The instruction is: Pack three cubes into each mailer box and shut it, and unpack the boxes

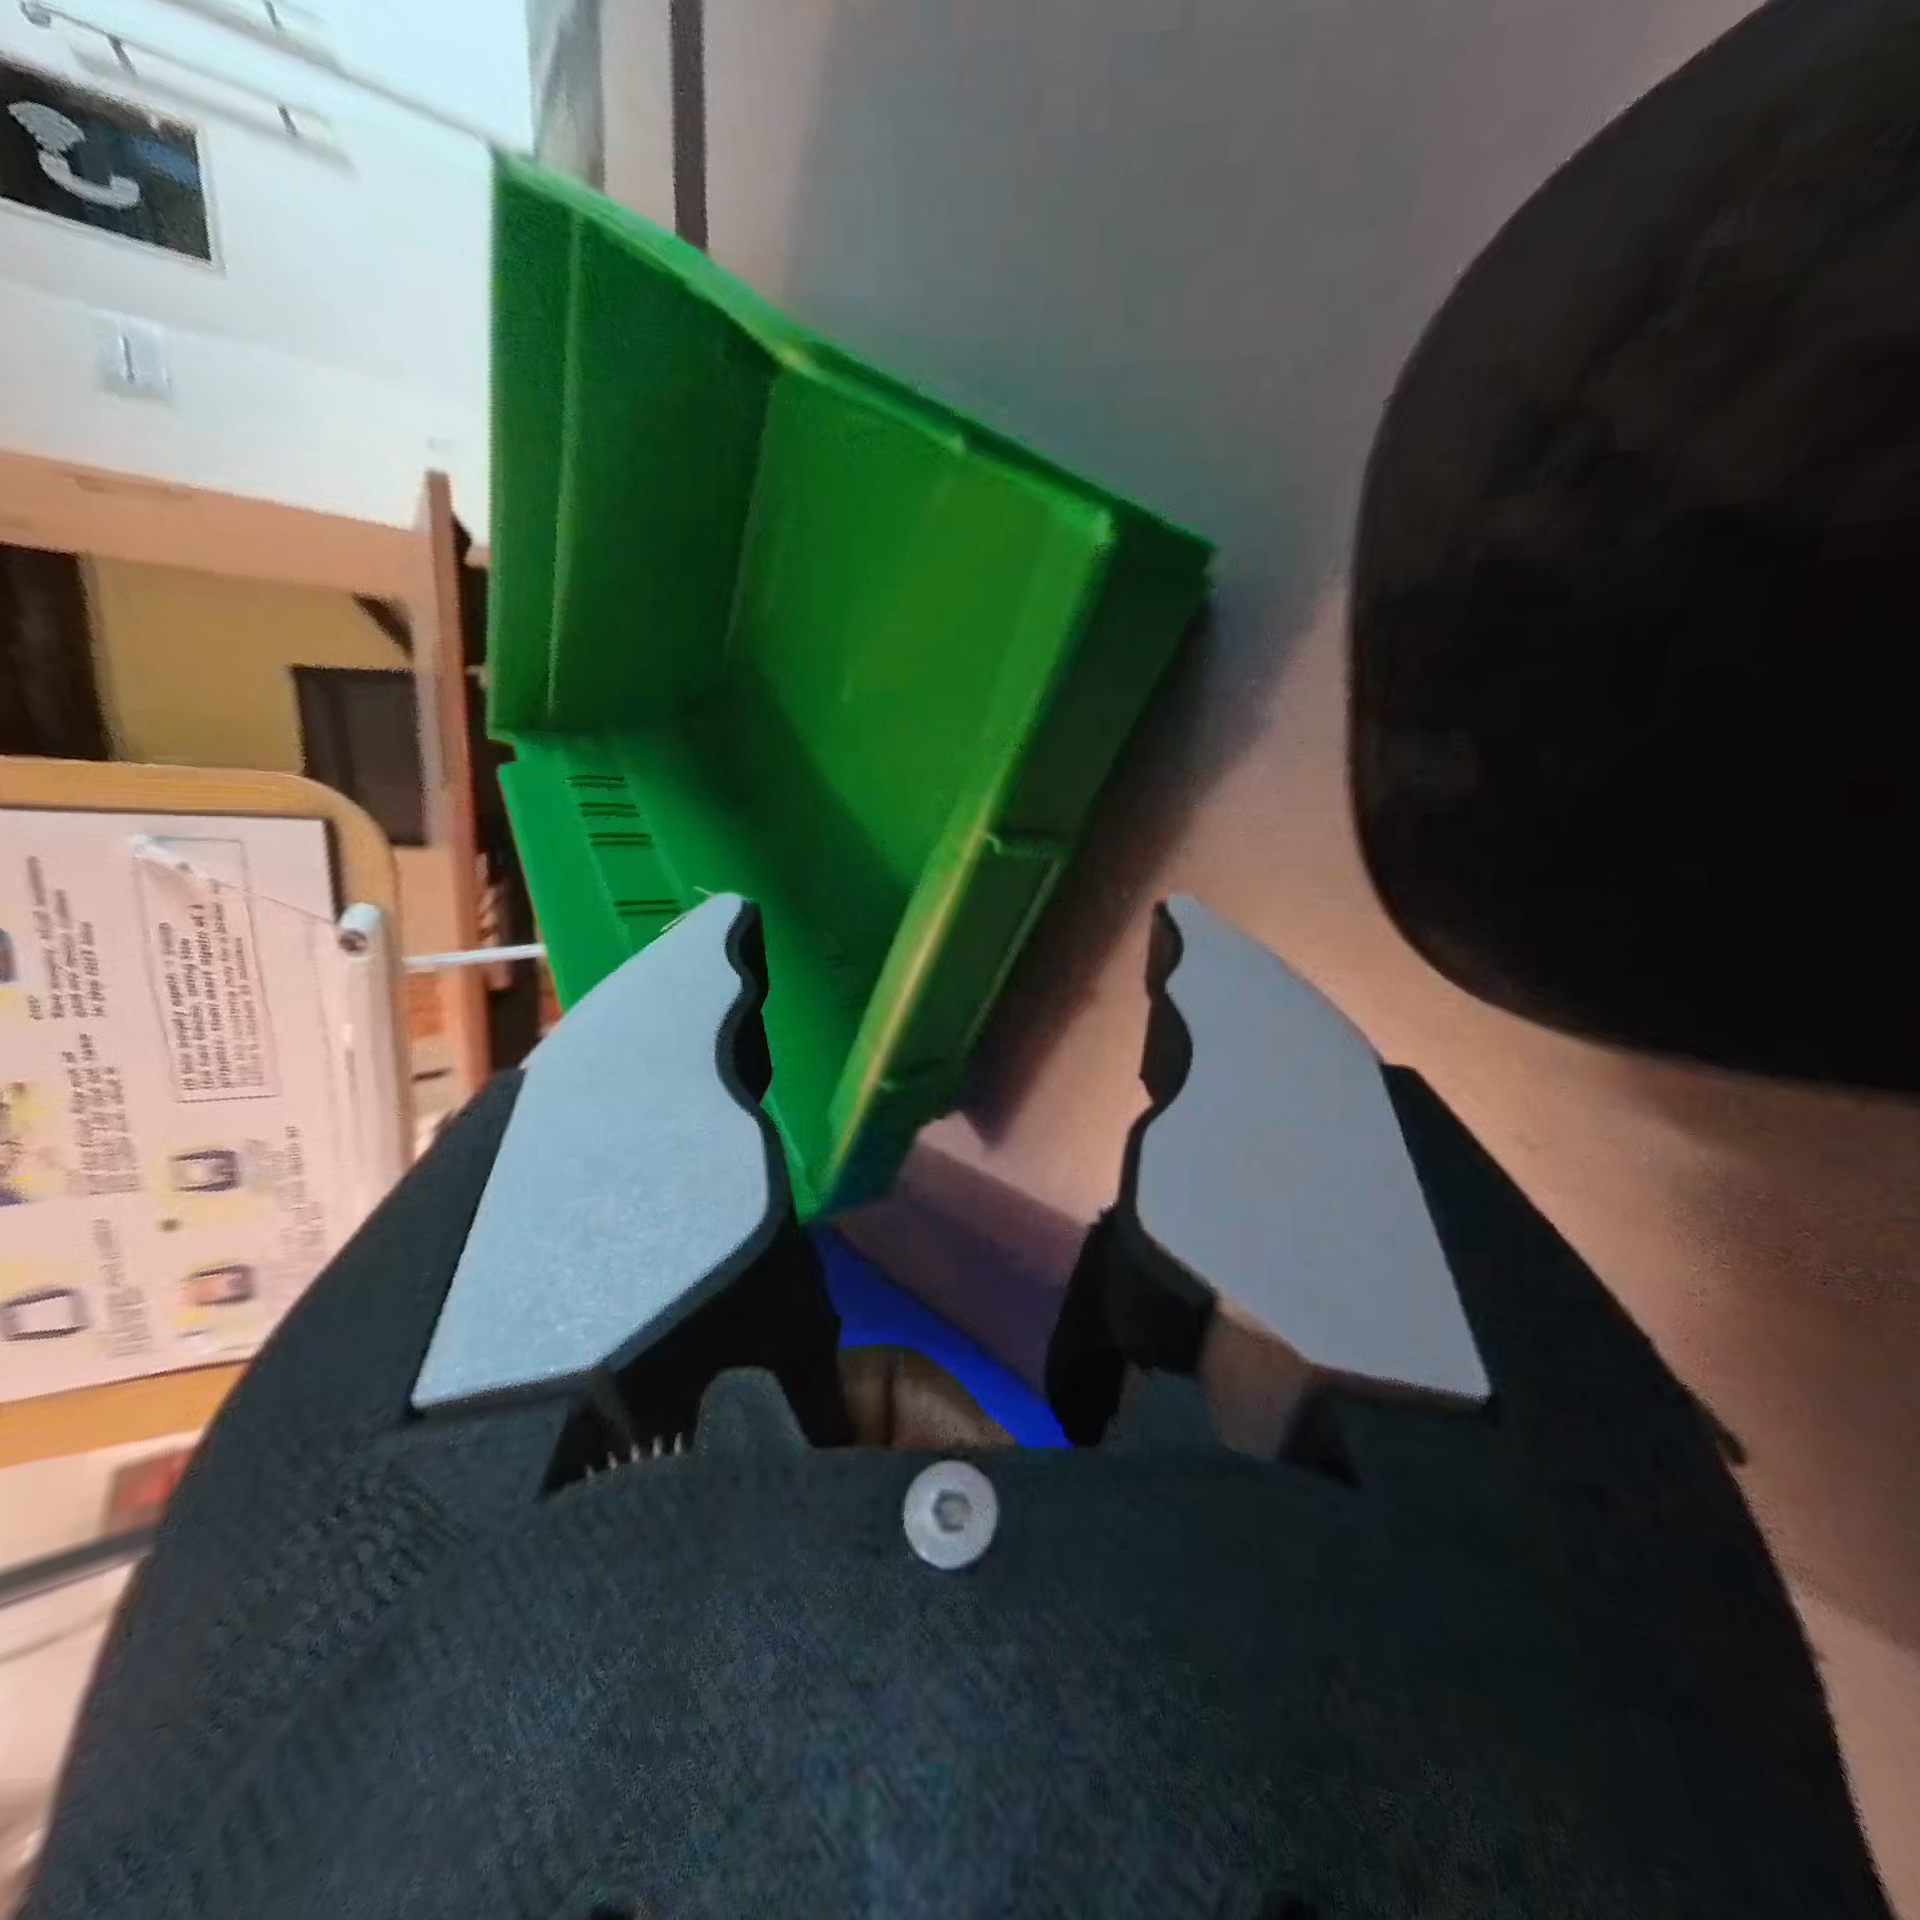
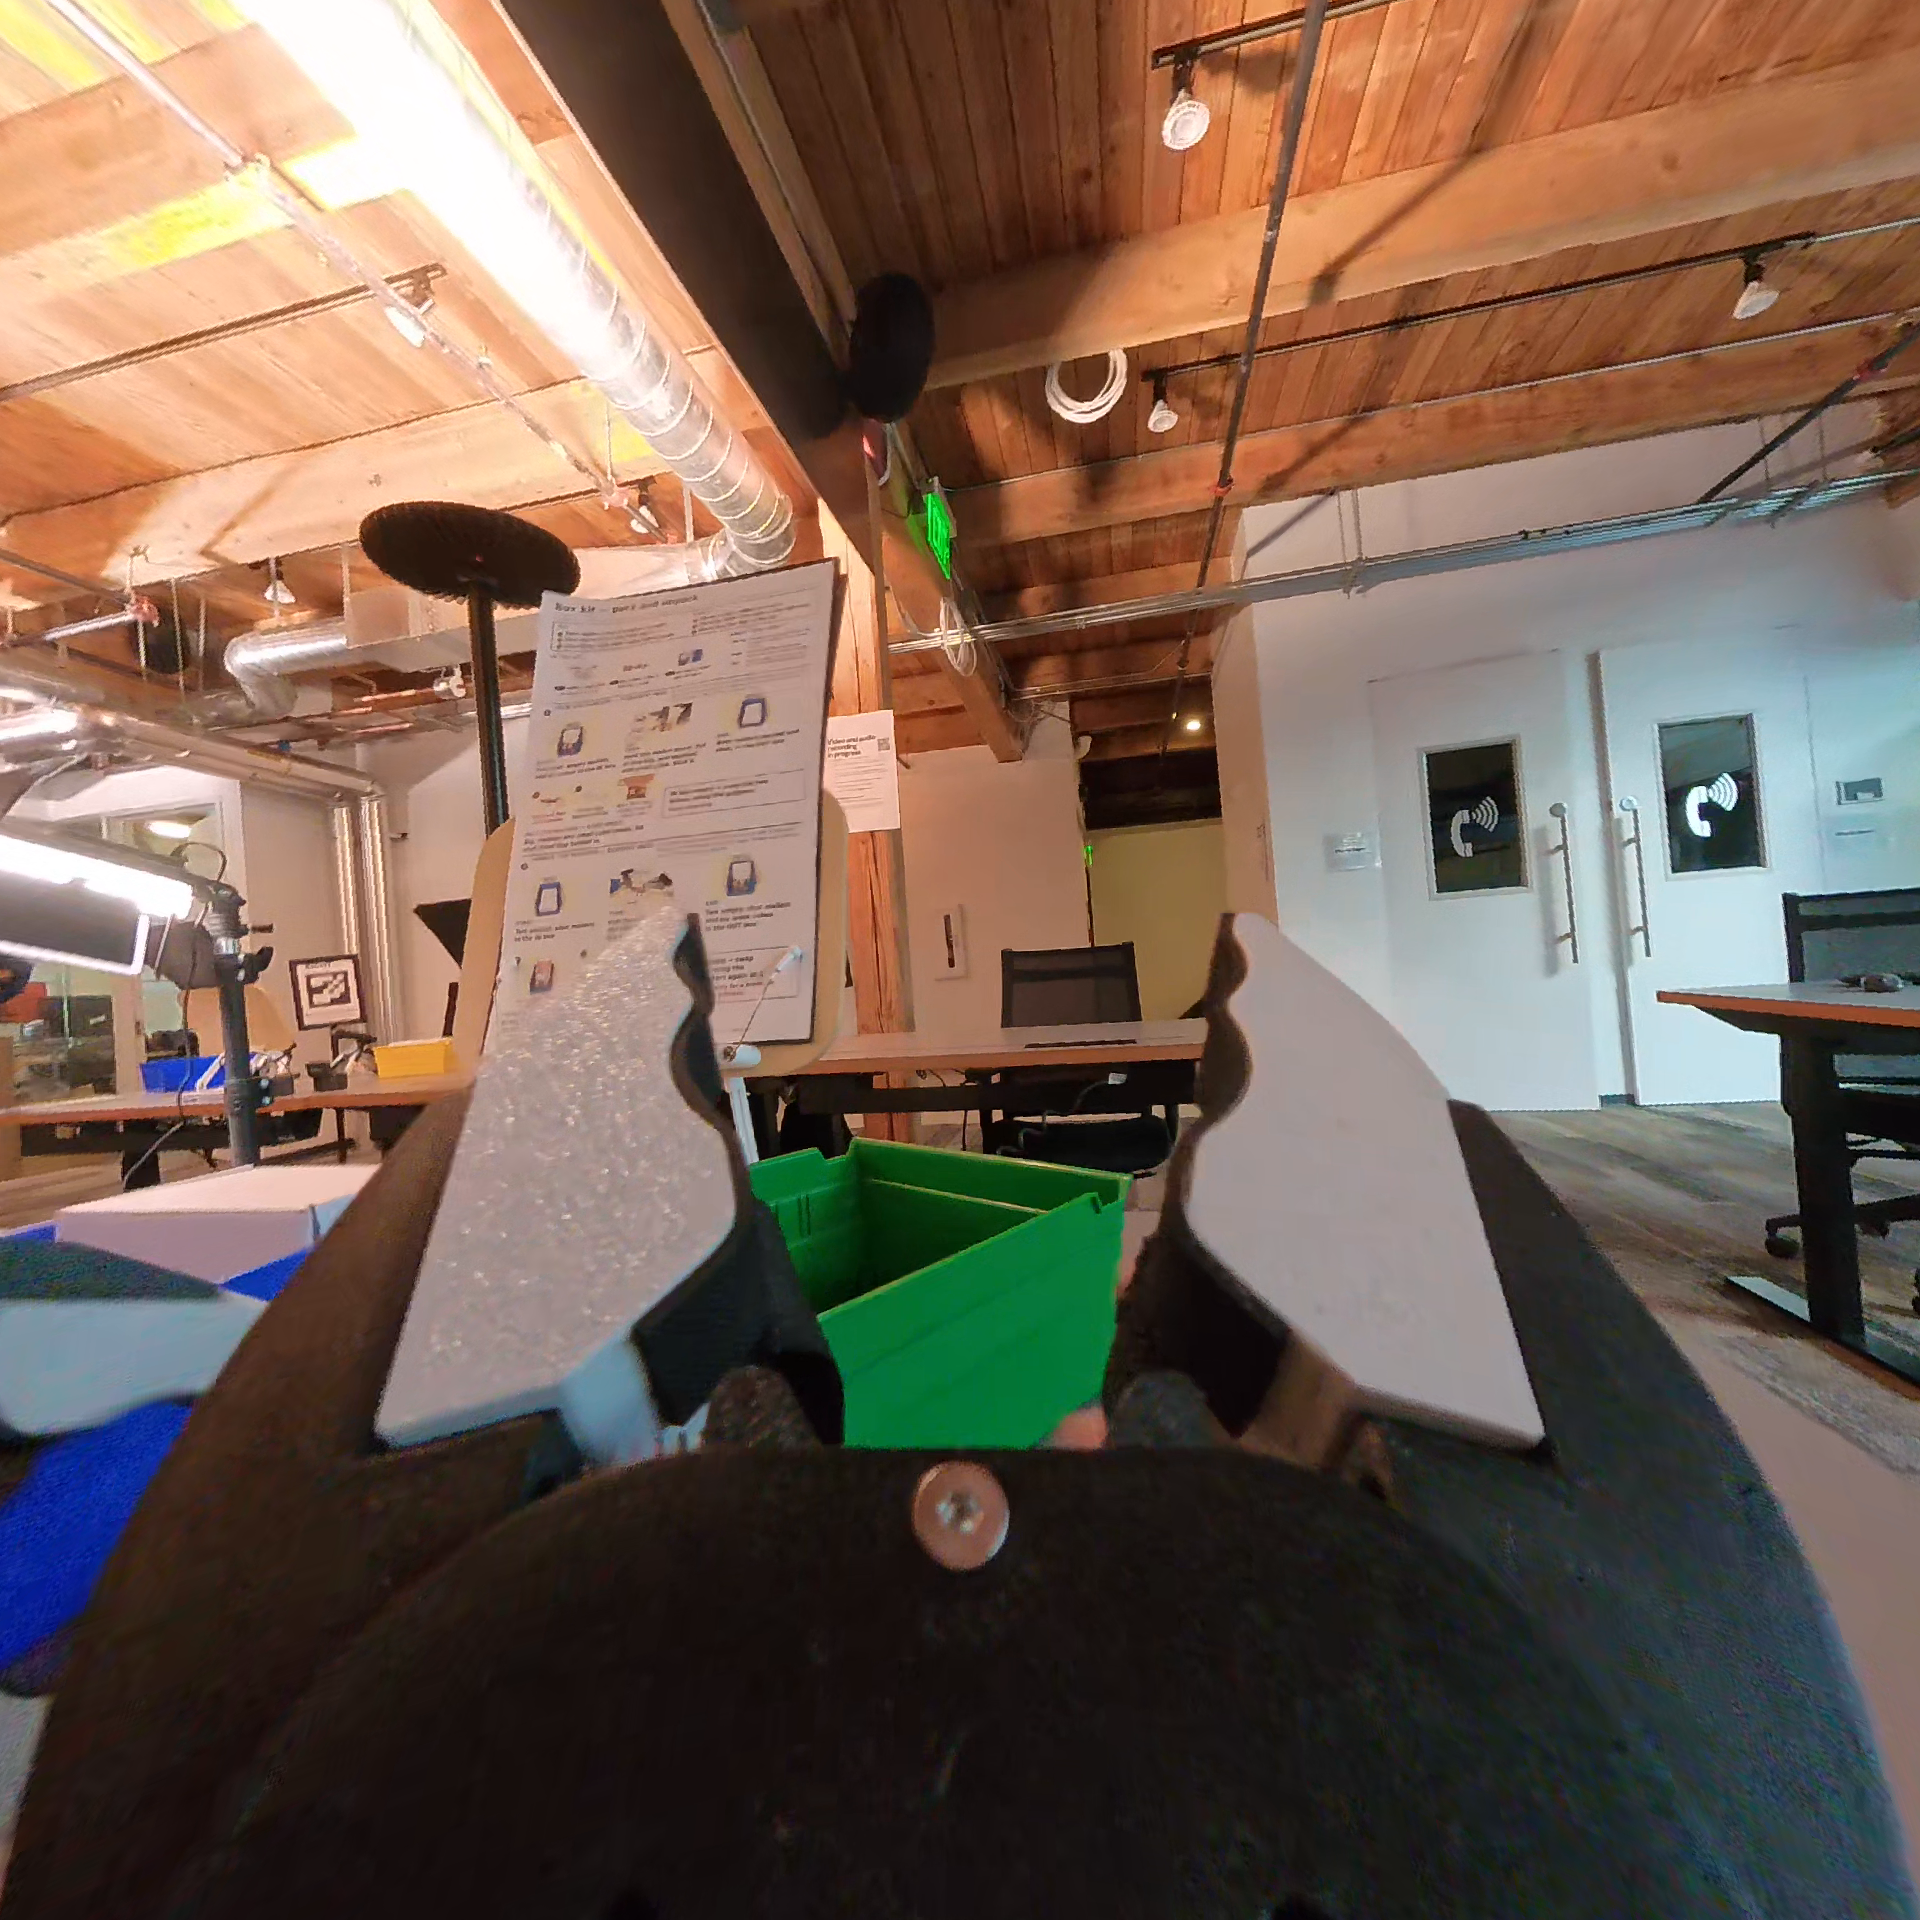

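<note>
A green bin (image 2: 966, 1309) with a divider inside sits out on the desk (image 2: 1714, 1538), its open top toward the room, and behind it a printed instruction sheet (image 2: 675, 790) stands clipped upright on a wooden board. Farther back, a black office chair (image 2: 1070, 987) is pushed up to a long table, and a yellow tray (image 2: 414, 1058) lies on another table off to the left. Two white doors (image 2: 1621, 862) with dark window panels close the far wall.
</note>
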Demonstrator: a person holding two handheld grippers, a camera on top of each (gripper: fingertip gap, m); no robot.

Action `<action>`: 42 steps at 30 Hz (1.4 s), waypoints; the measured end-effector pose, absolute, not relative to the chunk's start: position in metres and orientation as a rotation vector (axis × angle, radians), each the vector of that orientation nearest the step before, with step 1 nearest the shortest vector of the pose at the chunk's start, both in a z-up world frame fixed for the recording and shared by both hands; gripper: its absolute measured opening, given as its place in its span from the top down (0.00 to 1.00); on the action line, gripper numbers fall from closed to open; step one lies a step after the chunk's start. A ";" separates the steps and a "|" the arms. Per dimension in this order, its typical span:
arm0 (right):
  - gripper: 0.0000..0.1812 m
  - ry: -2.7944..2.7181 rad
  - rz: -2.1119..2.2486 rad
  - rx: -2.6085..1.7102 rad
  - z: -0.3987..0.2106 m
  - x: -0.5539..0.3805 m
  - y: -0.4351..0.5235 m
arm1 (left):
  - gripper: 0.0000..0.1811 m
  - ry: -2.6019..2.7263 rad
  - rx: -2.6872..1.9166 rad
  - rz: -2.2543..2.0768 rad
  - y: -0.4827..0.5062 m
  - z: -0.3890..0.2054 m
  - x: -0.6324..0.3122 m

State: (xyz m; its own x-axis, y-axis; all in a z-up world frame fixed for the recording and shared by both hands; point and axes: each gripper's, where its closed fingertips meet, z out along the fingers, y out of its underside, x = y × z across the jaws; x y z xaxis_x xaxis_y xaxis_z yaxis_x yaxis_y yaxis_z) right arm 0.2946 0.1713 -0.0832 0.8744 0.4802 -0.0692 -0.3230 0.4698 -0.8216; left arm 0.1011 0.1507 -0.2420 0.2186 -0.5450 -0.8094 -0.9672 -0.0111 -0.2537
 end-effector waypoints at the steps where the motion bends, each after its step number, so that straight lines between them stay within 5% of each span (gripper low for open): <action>1: 0.54 -0.206 0.493 -0.970 -0.085 0.291 0.171 | 0.61 1.410 -1.658 0.567 0.137 -0.235 0.098; 7: 0.82 -0.537 0.464 -1.126 -0.115 0.232 0.163 | 0.62 1.148 -1.750 0.516 0.090 -0.220 -0.016; 12: 0.73 -0.963 0.517 -1.303 -0.164 0.137 0.136 | 0.65 1.050 -1.938 0.511 0.078 -0.252 -0.110; 17: 0.63 -1.392 0.116 -1.610 -0.254 0.090 0.149 | 0.75 1.132 -2.003 0.475 0.076 -0.276 -0.127; 20: 0.65 -1.481 -0.090 -1.627 -0.270 0.081 0.172 | 0.79 1.148 -2.019 0.438 0.077 -0.285 -0.126; 23: 0.82 -1.514 -0.188 -1.662 -0.279 0.080 0.188 | 0.79 1.132 -2.030 0.443 0.077 -0.286 -0.128; 42: 0.80 -1.564 -0.223 -1.739 -0.283 0.240 0.201 | 0.79 1.053 -2.181 0.543 0.044 -0.286 -0.241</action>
State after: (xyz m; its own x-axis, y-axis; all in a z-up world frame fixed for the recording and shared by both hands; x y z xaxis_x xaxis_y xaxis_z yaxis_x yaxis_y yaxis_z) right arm 0.2399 0.2010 -0.2826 0.2306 0.7710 0.5936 0.9061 0.0522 -0.4199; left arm -0.2411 0.0442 -0.2861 0.5920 -0.5336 -0.6040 -0.8015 -0.4681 -0.3721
